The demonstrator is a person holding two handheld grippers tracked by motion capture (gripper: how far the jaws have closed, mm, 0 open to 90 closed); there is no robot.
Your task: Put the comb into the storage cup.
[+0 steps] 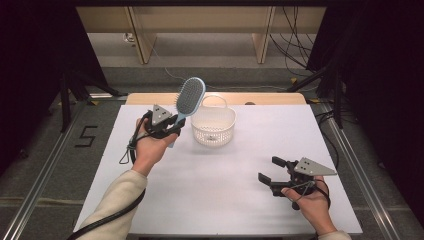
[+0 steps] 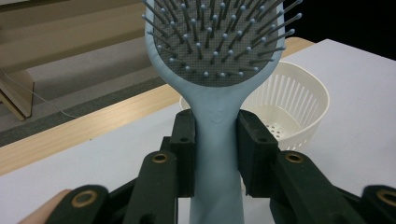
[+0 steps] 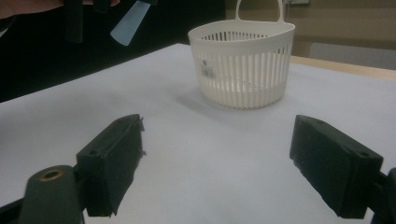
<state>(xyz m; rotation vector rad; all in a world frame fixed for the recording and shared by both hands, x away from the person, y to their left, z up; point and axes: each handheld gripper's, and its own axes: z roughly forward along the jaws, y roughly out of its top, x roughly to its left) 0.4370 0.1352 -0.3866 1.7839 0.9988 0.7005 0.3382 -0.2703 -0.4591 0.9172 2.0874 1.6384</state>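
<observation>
The left gripper [image 2: 215, 154] had its two black jaws pressed against either side of the handle of a pale blue plastic hairbrush [image 2: 217, 70] with a grey bristle pad, pinching it just below the head. In the left gripper view the handle ran straight up between the pads, the bristles faced the camera, and the head rose toward twelve o'clock. In the high view the left gripper [image 1: 170, 127] was raised off the white table top [image 1: 225, 190], with the hairbrush [image 1: 189, 100] leaning toward one o'clock from it.

The right gripper [image 3: 229, 158] had its jaws spread wide with nothing between them, just bare table surface. In the high view it [image 1: 272, 172] sat low at the table's right side, probably resting on or just over the surface.

A white slotted plastic basket [image 1: 213, 125] with a loop handle stood upright on the table, just beside the brush, at about three o'clock from the left gripper and eleven o'clock from the right one. In the right gripper view the basket [image 3: 243, 65] stood ahead at twelve o'clock.

Counted: one hairbrush, one basket, two grippers.
</observation>
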